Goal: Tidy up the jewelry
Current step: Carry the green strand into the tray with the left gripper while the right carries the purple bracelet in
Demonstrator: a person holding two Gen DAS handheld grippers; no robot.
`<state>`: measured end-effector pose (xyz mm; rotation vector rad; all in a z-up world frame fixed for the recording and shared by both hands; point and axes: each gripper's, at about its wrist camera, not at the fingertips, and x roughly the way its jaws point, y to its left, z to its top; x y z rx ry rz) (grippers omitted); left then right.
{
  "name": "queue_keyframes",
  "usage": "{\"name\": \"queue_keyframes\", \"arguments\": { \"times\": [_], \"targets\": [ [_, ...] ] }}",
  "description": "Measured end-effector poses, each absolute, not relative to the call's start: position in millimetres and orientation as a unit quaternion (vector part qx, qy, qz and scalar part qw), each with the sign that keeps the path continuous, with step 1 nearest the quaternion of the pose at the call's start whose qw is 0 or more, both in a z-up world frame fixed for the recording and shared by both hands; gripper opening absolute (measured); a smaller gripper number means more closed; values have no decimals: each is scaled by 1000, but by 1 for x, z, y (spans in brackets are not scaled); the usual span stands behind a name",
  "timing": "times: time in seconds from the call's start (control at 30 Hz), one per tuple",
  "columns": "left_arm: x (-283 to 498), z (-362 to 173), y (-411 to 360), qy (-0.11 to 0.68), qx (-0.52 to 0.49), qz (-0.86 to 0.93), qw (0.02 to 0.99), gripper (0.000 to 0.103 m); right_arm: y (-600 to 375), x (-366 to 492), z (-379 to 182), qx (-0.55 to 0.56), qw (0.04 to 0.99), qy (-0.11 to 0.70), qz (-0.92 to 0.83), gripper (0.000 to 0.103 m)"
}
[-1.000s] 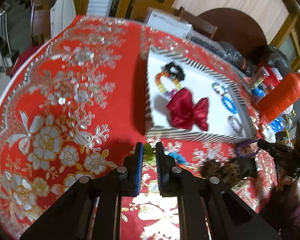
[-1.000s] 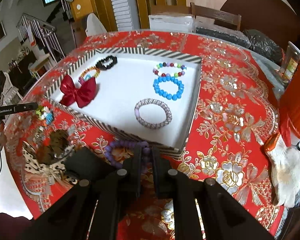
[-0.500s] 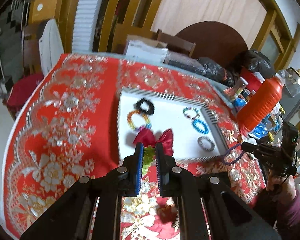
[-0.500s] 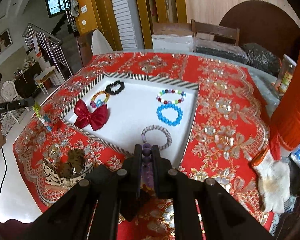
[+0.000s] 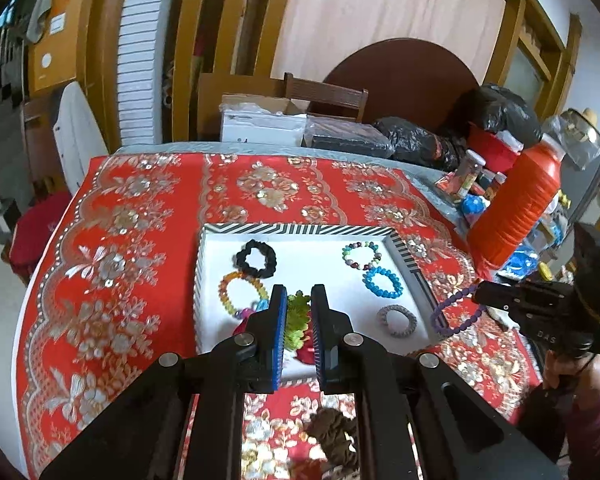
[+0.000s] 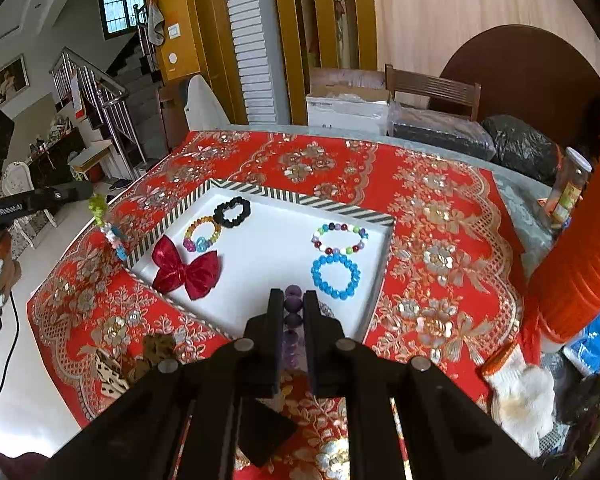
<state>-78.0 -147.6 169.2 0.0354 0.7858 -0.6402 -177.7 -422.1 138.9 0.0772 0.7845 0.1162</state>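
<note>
A white tray with a striped rim [image 5: 296, 229] [image 6: 300, 198] lies on the red flowered tablecloth. It holds a black bracelet [image 6: 232, 211], an amber one [image 6: 202, 232], a red bow [image 6: 186, 270], a multicoloured bracelet [image 6: 339, 237], a blue one [image 6: 335, 276] and a grey one [image 5: 397, 320]. My left gripper [image 5: 299, 300] is shut on a green beaded strand [image 5: 298, 316]; in the right wrist view the strand [image 6: 110, 232] dangles beside the tray's left rim. My right gripper [image 6: 293, 299] is shut on a purple bead bracelet [image 6: 293, 293], which hangs in a loop [image 5: 456, 314] by the tray's right corner.
A leopard-print scrunchie [image 6: 156, 354] lies on the cloth in front of the tray. A tall orange bottle [image 5: 516, 208], a jar [image 6: 570, 188] and a white glove [image 6: 520, 400] crowd the right side. Black bags and boxes line the far edge.
Both grippers have risen from the cloth with their pieces. The left one has come over the tray's near edge, and the purple bracelet now hangs free of the table.
</note>
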Motion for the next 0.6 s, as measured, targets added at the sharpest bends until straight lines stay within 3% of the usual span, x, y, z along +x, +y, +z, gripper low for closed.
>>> {"name": "queue_keyframes", "arguments": {
  "times": [0.6],
  "targets": [
    [-27, 133, -233, 402, 46, -323, 856, 7, -386, -96, 106, 28, 898, 428, 94, 9]
  ]
}}
